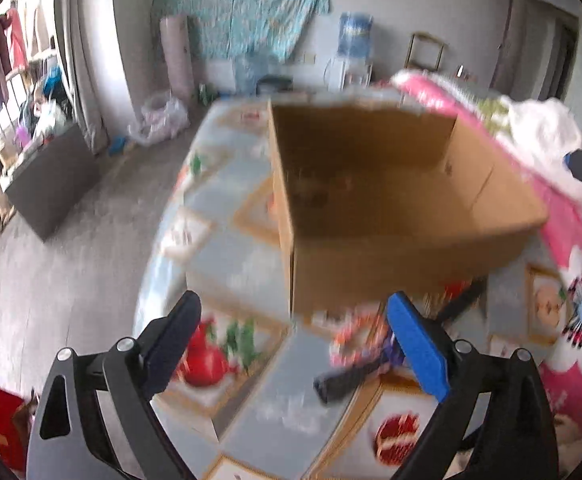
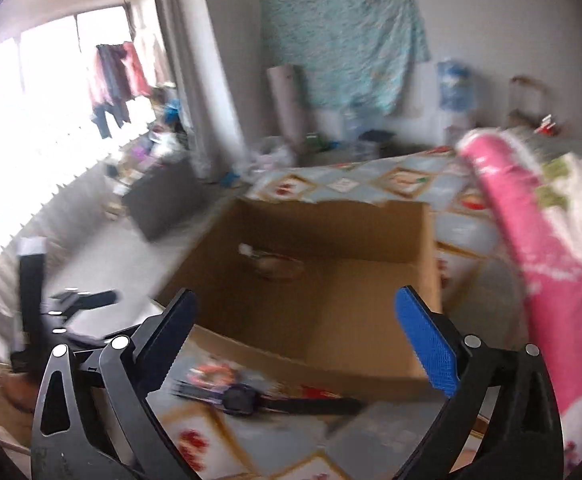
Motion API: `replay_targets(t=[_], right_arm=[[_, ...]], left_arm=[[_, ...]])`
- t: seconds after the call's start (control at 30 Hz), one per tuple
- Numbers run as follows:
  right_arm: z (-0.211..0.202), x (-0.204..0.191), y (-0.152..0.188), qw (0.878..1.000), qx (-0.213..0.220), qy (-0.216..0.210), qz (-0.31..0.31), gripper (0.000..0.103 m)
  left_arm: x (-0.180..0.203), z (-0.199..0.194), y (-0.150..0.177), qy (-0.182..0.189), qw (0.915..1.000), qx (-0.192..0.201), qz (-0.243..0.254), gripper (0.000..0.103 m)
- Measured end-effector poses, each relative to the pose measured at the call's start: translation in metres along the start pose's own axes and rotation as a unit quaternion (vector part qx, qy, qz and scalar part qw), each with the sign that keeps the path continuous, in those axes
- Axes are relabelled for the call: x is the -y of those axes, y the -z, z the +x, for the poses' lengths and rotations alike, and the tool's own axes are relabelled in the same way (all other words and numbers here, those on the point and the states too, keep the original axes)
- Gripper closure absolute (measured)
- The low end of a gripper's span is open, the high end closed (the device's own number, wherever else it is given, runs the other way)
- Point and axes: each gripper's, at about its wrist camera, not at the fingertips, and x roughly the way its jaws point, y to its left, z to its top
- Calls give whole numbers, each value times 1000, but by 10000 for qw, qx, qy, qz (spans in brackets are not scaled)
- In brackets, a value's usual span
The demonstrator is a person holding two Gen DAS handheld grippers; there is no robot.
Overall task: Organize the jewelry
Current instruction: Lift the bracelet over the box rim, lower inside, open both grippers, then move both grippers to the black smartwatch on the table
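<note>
Below right tool point(image 2: 293, 312), watch point(image 2: 251, 400) on bedspread, just before box point(image 2: 331, 320)

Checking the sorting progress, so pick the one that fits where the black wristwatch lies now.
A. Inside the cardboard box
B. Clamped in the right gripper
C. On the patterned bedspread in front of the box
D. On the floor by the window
C: the black wristwatch lies flat on the patterned bedspread, just outside the near wall of the cardboard box, with the right gripper open above it.
</note>
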Motion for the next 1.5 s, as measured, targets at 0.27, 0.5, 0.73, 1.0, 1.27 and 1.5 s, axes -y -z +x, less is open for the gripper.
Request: replay_targets(t=[0.27, 0.5, 0.73, 1.0, 1.27, 1.5], right_arm=[[19, 11, 36, 9993, -285, 162, 172, 8], [19, 44, 66, 9932, -747, 79, 884, 8], [41, 53, 85, 9755, -1450, -513, 1570, 10], [64, 11, 82, 9607, -1837, -1584, 1347, 29], [76, -53, 76, 9640, -1871, -1855, -349, 41], [93, -84, 80, 9431, -2074, -1892, -1783, 38]], left_arm=[[6, 27, 50, 17, 9991, -418, 19, 11], [18, 43, 74, 145, 9980, -599, 131, 11], [22, 46, 73, 245, 9991, -279, 193, 12], [26, 48, 71, 609, 9970, -155, 457, 33], [21, 54, 70, 680, 9971, -156, 319, 58], [21, 56, 73, 725, 9968, -193, 260, 64]])
